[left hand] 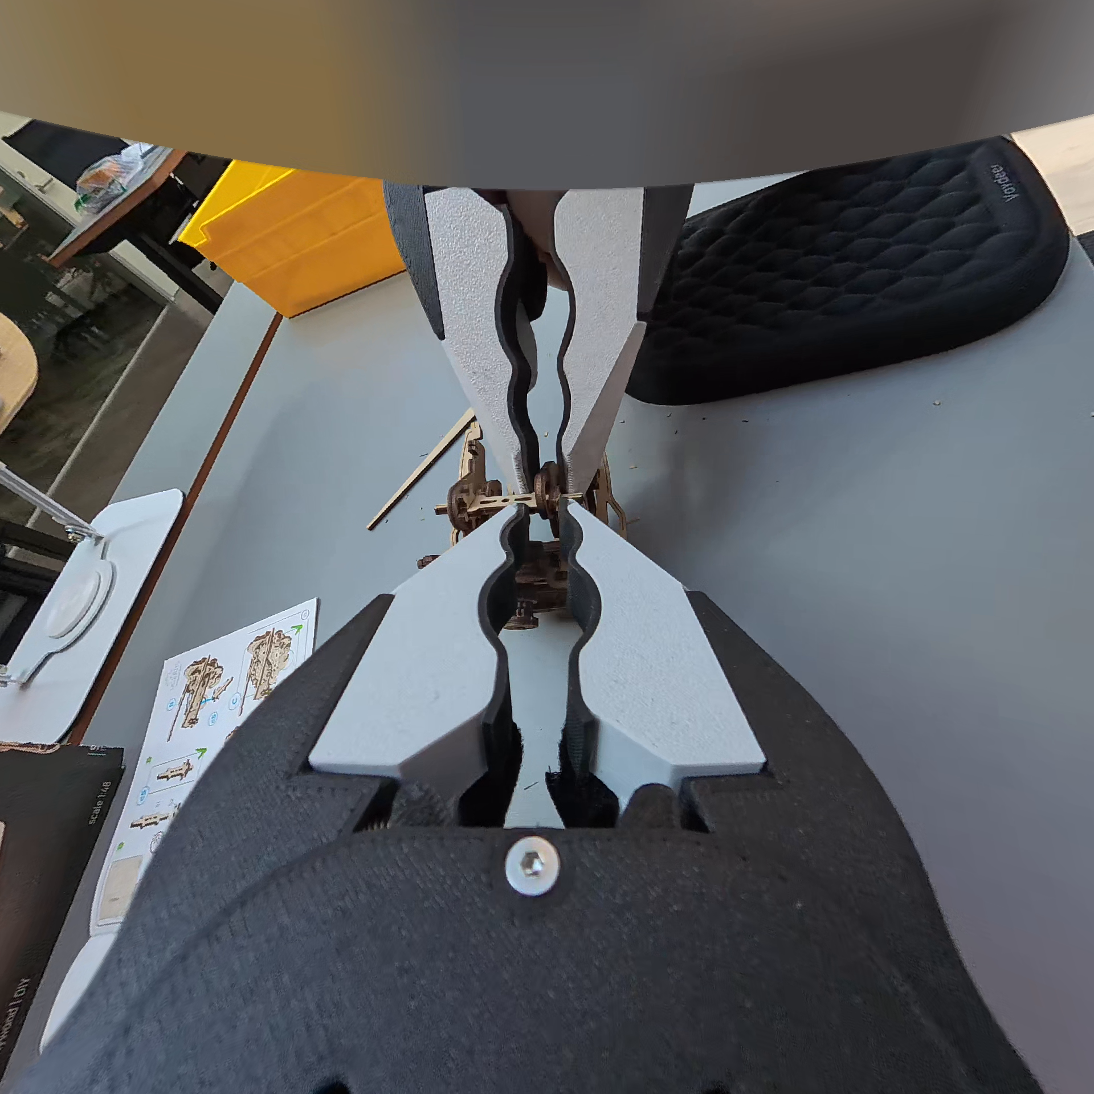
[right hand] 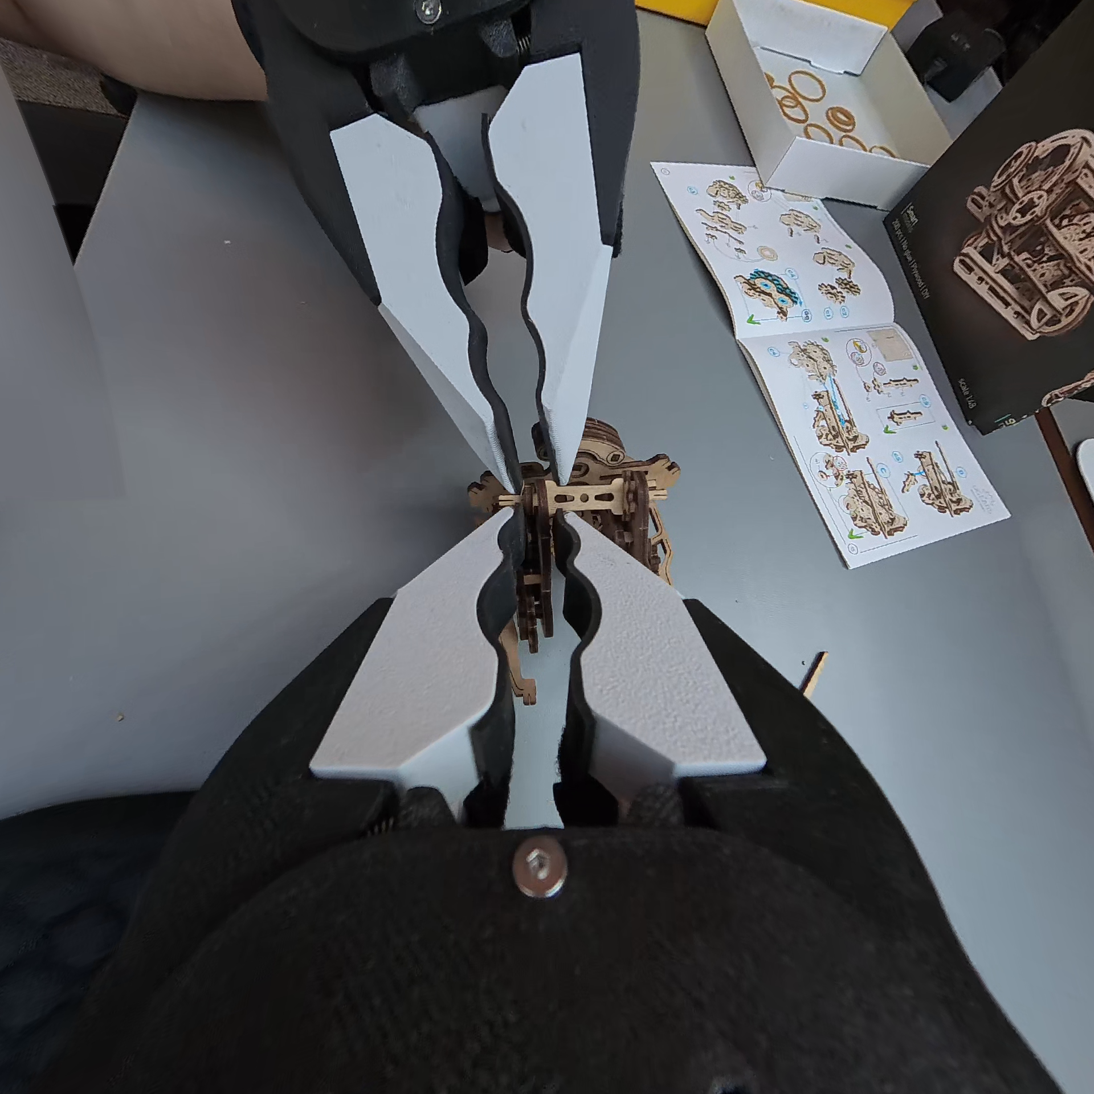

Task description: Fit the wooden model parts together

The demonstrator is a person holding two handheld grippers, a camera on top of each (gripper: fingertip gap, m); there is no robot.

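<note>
A partly built wooden model point(left hand: 470, 473) stands on the grey table point(left hand: 829, 592); it also shows in the right wrist view point(right hand: 610, 450). A thin wooden axle point(right hand: 586, 496) carrying a dark gear point(right hand: 536, 503) is held level just above it. My left gripper point(left hand: 541, 515) and my right gripper point(right hand: 536, 521) meet tip to tip from opposite sides. Both are shut on the gear end of the axle point(left hand: 547, 491). The axle's far end reaches into the model. The exact contact is hidden by the fingertips.
An instruction sheet point(right hand: 829, 355), a black kit box point(right hand: 1018, 237) and a white box of wooden rings point(right hand: 829, 100) lie to one side. A loose wooden stick point(left hand: 426, 473), a black cushion point(left hand: 858, 266), a yellow bin point(left hand: 296, 231) and the table edge point(left hand: 231, 414) are nearby. My left and right fingertips are right by each other.
</note>
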